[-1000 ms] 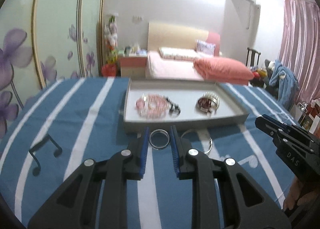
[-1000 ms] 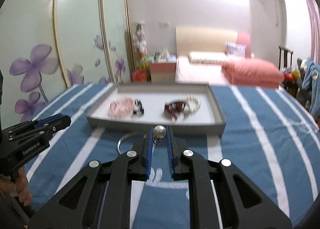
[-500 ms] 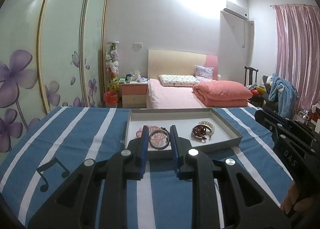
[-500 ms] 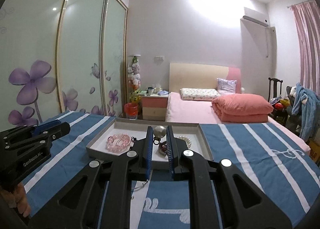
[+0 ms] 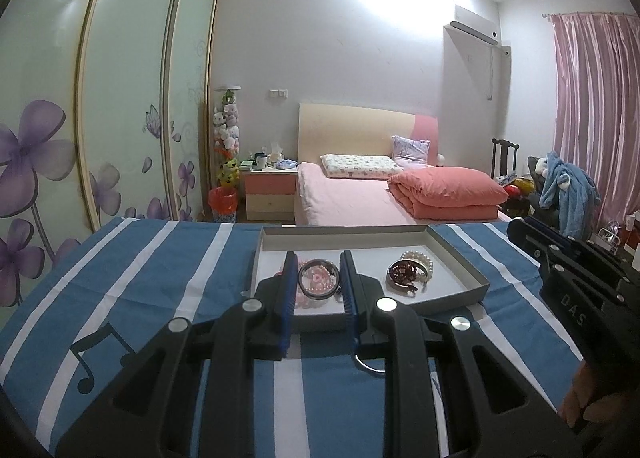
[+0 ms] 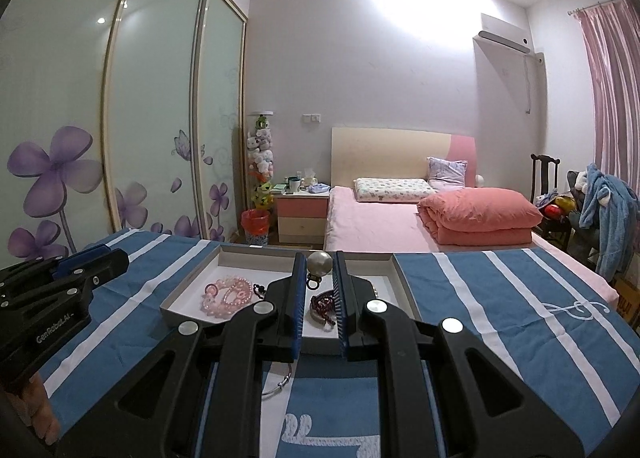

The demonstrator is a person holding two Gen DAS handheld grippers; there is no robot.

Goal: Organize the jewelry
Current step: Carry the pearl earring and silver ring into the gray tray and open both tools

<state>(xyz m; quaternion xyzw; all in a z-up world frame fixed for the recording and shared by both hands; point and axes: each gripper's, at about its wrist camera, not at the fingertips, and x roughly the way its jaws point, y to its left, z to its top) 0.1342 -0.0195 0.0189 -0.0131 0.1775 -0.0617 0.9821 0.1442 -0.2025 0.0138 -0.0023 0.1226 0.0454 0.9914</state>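
Note:
In the left wrist view my left gripper (image 5: 318,258) is shut on a silver ring-shaped bangle (image 5: 318,281), held upright over the near edge of the grey tray (image 5: 456,254). Inside the tray lie a pink bead bracelet (image 6: 230,294), a dark red bead bracelet (image 5: 404,274) and a pearl bracelet (image 5: 420,258). My right gripper (image 6: 319,256) is shut on a pearl ball pendant (image 6: 319,265), also above the tray's near side (image 6: 192,278). A thin silver bangle (image 6: 280,382) lies on the cloth under the grippers, partly hidden.
The tray stands on a blue cloth with white stripes (image 5: 140,278). Each gripper shows at the edge of the other's view, the right gripper (image 5: 560,270) and the left gripper (image 6: 60,282), side by side. Behind are a pink bed (image 5: 360,193), a nightstand and sliding wardrobe doors.
Both grippers have tipped upward with their pieces still held. The tray has slid lower in both views and more of the room shows.

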